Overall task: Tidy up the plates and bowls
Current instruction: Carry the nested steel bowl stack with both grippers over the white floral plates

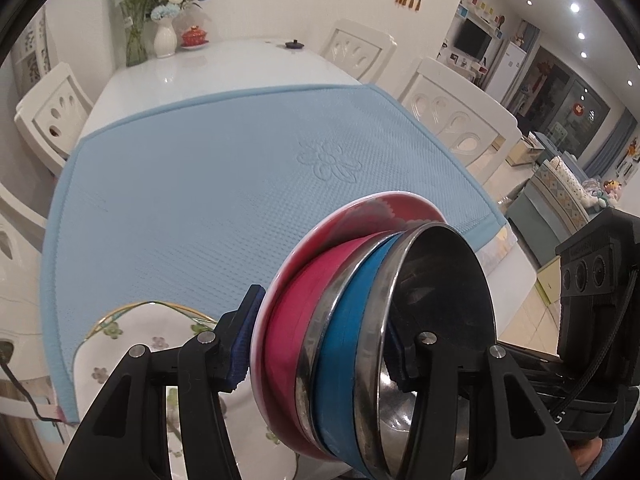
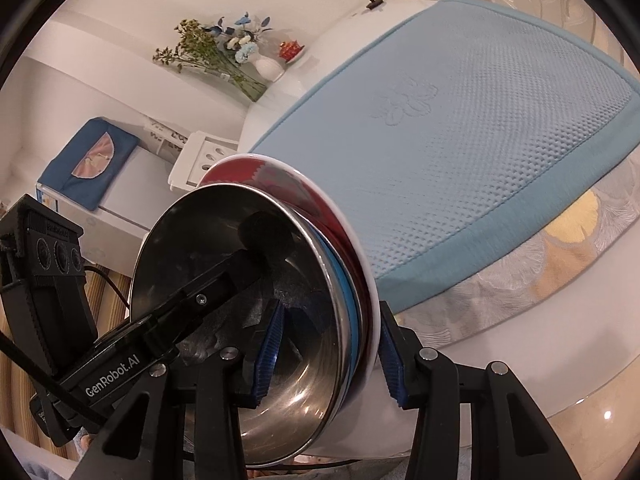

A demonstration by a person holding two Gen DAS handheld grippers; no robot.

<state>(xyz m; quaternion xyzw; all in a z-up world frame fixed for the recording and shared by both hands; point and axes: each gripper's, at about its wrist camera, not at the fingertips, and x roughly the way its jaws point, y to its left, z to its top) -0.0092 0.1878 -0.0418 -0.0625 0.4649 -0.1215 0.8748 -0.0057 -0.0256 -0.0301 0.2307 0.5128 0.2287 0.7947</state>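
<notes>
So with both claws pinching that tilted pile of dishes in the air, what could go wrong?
The stack, red plate, pink-sided bowl, blue-sided bowl, is tipped on edge, so the smooth steel bowls could slide out of each other. The left gripper and right gripper each clamp it across the rims only; uneven motion could twist it loose. A drop might hit the floral plate below.

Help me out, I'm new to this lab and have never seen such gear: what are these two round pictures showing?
Each picture comes from a fisheye camera on a hand-held two-finger tool; a person carries one per hand. In the left tool's view, the left gripper pinches a tilted stack: a red plate with a pink bowl, a blue bowl and a steel bowl nested on it. In the right tool's view, the right gripper clamps the same stack from the other side. Behind lies a blue mat on a white table. A flowered plate sits on the mat.
</notes>
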